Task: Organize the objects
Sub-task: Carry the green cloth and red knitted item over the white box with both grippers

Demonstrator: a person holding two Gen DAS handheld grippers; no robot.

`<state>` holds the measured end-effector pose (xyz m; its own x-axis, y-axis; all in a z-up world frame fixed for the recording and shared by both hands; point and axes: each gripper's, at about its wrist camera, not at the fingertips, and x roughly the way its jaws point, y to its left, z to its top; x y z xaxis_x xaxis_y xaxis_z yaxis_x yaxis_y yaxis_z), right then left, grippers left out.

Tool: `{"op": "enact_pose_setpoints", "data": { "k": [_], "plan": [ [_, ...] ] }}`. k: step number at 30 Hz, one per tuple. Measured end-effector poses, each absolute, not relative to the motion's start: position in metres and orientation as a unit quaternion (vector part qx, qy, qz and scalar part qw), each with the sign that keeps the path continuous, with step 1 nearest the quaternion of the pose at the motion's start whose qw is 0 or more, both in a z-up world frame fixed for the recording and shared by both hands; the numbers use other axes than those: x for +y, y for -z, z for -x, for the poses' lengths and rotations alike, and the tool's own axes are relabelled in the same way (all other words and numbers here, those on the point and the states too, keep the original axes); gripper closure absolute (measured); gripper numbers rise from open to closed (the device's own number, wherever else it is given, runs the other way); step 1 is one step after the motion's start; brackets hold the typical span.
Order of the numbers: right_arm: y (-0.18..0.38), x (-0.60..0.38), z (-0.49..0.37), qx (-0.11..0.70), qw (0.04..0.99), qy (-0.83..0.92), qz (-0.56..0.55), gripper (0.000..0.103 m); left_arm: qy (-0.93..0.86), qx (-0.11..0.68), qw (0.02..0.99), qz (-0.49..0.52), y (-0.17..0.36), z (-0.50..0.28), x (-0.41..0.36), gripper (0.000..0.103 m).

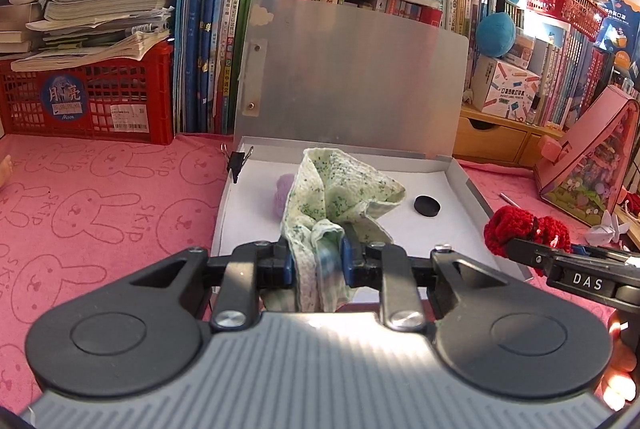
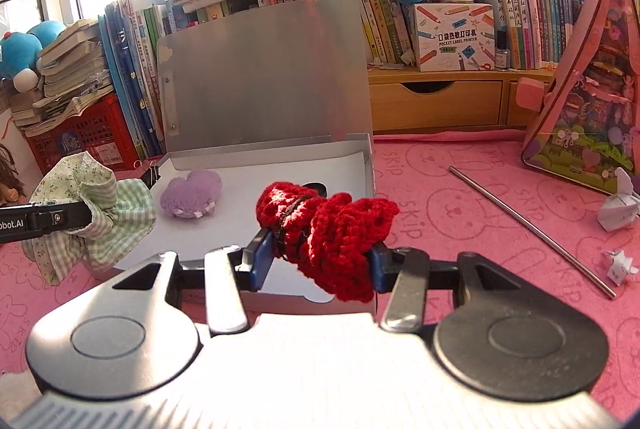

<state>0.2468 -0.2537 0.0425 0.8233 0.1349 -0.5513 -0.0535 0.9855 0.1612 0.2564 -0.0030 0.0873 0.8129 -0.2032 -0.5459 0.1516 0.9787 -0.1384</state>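
Observation:
An open grey box (image 1: 474,191) with a raised lid (image 1: 352,77) stands on the pink cloth; the right wrist view shows its side wall (image 2: 370,165). Inside lie a purple knitted piece (image 1: 282,195) (image 2: 192,191) and a black disc (image 1: 426,205). My left gripper (image 1: 318,259) is shut on a green patterned cloth (image 1: 340,189) (image 2: 90,205), held over the box's front edge. My right gripper (image 2: 320,261) is shut on a red knitted piece (image 2: 332,225) (image 1: 520,229) at the box's right front corner.
A black binder clip (image 1: 238,161) grips the box's left wall. A red crate (image 1: 92,97) with books and rows of upright books stand behind. A pink house-shaped case (image 2: 592,101), a metal straw (image 2: 532,229) and crumpled paper bits (image 2: 620,205) lie right.

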Motion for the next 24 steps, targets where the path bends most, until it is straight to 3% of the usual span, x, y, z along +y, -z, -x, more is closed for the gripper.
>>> {"op": "enact_pose_setpoints", "data": {
  "k": [24],
  "plan": [
    [-0.003,-0.243,-0.334,0.363,0.927,-0.054,-0.077,0.052,0.052,0.358,0.932,0.019,-0.043,-0.351,-0.021,0.077]
  ]
}}
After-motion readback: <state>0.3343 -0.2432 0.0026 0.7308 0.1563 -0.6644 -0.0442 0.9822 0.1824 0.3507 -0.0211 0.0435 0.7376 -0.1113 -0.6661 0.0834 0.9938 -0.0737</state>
